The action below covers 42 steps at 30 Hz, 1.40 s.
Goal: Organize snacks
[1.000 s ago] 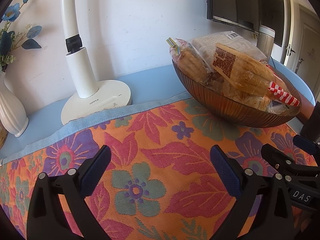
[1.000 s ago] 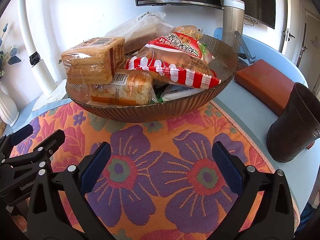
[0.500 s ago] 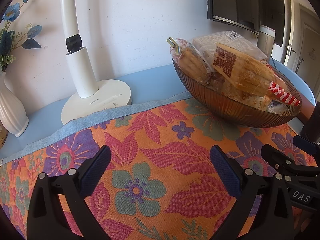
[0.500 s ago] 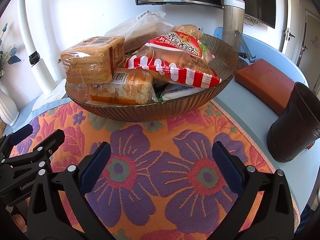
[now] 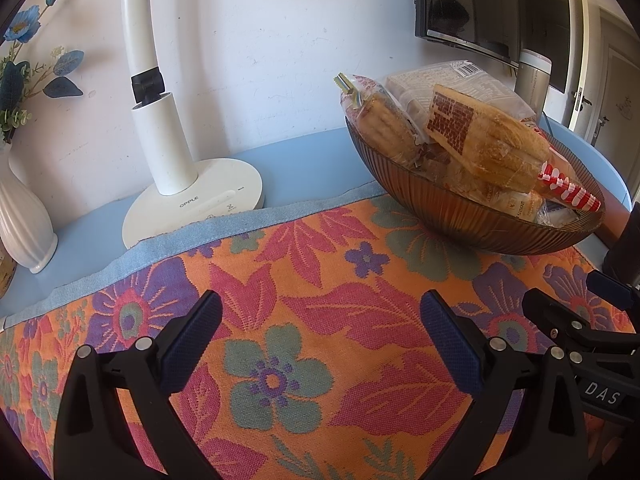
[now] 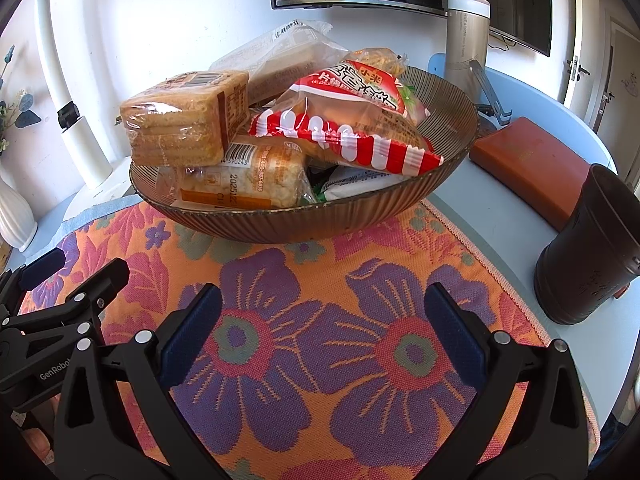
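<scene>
We hold the left gripper and the right gripper low over the floral cloth, both spread wide with nothing between their pads — side by side, near each other. The snacks sit piled in the brown ribbed bowl at the far edge of the cloth: a biscuit pack on the left, a red striped packet across the middle, a rice cracker pack beneath. A dark cup stands to the right, a white lamp base far left.
</scene>
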Tool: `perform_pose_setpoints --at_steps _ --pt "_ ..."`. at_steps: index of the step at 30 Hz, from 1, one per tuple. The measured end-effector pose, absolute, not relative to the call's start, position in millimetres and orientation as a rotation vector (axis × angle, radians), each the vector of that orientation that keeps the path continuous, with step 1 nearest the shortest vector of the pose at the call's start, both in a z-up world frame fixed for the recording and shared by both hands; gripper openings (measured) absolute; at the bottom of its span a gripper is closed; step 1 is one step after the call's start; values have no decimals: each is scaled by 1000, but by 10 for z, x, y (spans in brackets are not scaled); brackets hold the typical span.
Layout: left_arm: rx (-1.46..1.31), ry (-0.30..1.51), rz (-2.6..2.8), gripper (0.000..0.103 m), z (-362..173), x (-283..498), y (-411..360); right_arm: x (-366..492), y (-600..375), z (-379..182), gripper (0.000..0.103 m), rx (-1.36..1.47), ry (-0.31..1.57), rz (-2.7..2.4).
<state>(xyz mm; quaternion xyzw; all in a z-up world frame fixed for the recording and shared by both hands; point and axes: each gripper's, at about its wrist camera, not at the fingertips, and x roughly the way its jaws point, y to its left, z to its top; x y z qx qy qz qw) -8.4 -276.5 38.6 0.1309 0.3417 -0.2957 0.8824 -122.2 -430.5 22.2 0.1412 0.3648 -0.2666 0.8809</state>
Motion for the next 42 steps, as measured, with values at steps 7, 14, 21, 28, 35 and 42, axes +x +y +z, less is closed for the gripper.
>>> perform_pose_setpoints --at_steps 7,14,21,28,35,42 --pt "273 712 -616 98 386 -82 -2766 -1225 -4303 210 100 296 761 -555" --pt "274 714 -616 98 386 -78 -2766 -1221 -4307 209 100 297 763 -553" --pt "274 716 -616 98 384 -74 -2764 -1219 -4307 201 100 298 766 -551" --pt "270 718 -613 98 375 -62 -2746 -1205 -4284 191 100 290 774 -548" --pt "270 719 -612 98 373 -57 -2730 -1202 -4275 193 100 290 775 -549" --pt "267 723 -605 98 371 -35 -2714 -1171 -4236 181 100 276 787 -539"
